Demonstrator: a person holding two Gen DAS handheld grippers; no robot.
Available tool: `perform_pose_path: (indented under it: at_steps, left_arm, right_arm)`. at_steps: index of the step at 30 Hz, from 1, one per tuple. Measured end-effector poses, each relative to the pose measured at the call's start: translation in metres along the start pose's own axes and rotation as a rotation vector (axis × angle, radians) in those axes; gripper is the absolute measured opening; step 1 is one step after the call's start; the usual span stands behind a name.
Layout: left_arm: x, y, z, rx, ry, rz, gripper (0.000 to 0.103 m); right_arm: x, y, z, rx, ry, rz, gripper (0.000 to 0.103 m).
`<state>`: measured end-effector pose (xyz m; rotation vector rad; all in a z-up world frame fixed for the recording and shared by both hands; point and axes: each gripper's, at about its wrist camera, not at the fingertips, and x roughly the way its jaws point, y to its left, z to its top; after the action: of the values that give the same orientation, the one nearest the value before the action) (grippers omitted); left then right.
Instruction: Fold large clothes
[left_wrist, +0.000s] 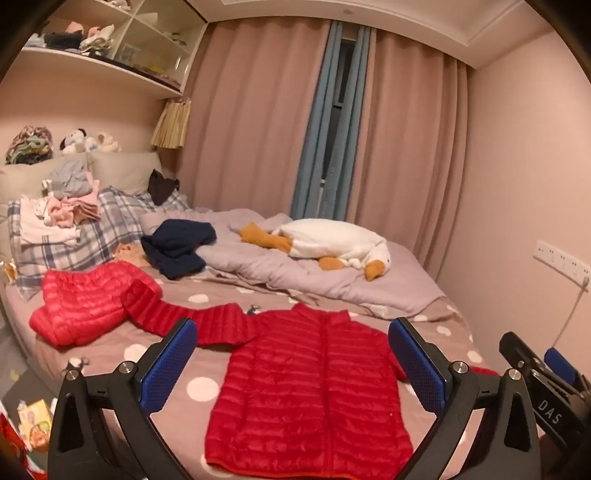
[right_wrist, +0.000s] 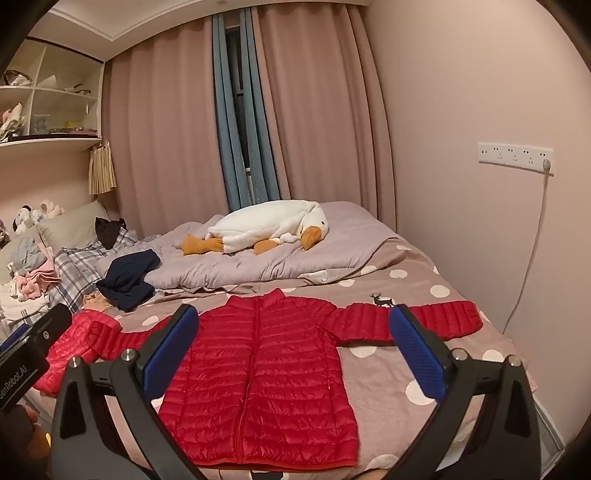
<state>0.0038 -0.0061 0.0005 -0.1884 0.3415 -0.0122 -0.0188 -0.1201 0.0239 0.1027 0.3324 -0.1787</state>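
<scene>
A red quilted puffer jacket (left_wrist: 310, 387) lies flat, front up, on the polka-dot bed sheet (left_wrist: 199, 389), sleeves spread out. It also shows in the right wrist view (right_wrist: 266, 380), with its right sleeve (right_wrist: 443, 319) stretched toward the wall. My left gripper (left_wrist: 291, 373) is open and empty, hovering above the jacket's near half. My right gripper (right_wrist: 291, 354) is open and empty, above the jacket too. A second red puffer garment (left_wrist: 85, 306) lies crumpled at the left, touching the left sleeve.
A dark navy garment (left_wrist: 177, 247) lies behind the jackets. A goose plush (left_wrist: 332, 243) rests on a grey quilt (left_wrist: 280, 269). A pile of clothes (left_wrist: 62, 210) sits on a plaid pillow at the left. The wall with sockets (right_wrist: 515, 155) borders the bed's right.
</scene>
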Motion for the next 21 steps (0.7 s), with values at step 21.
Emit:
perform_pose_path:
  at_steps: [21]
  left_arm:
    - [-0.0073, 0.0082, 0.0013, 0.004, -0.008, -0.005, 0.102]
  right_arm:
    - [-0.002, -0.0038, 0.0016, 0.01, -0.007, 0.012, 0.103]
